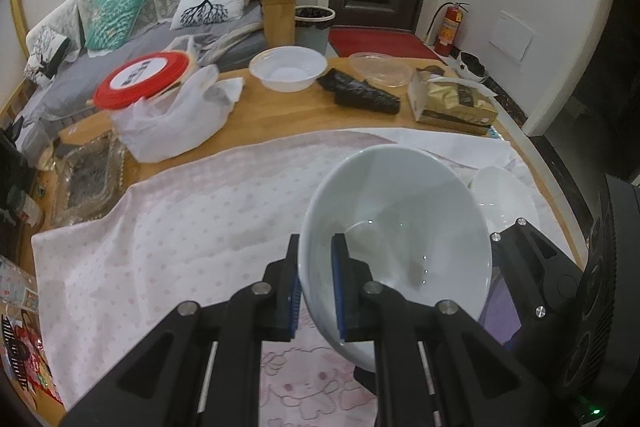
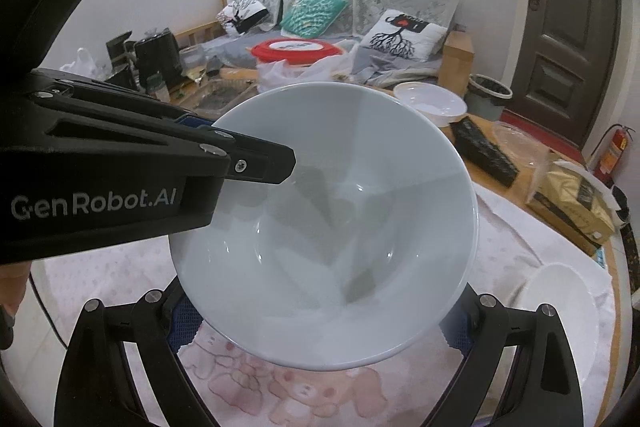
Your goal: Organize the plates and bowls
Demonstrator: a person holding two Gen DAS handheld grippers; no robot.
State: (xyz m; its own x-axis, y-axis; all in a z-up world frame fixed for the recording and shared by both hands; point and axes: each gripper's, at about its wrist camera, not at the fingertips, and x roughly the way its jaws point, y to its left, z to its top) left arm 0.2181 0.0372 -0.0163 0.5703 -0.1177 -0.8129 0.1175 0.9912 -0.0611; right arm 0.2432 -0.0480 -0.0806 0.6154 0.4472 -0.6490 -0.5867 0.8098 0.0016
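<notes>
Left gripper (image 1: 316, 287) pinched tight on bowl (image 1: 400, 227) rim, one finger inside. Right gripper (image 2: 320, 323) spread wide, fingers flanking bowl's underside; contact unclear.

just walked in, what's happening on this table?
A person is working two handheld tongs on one pale bowl. The left tongs are clamped on its rim, one finger inside, one outside, holding it tilted above the pink cloth. The right tongs stand wide around its base. A white bowl sits nearby.
</notes>
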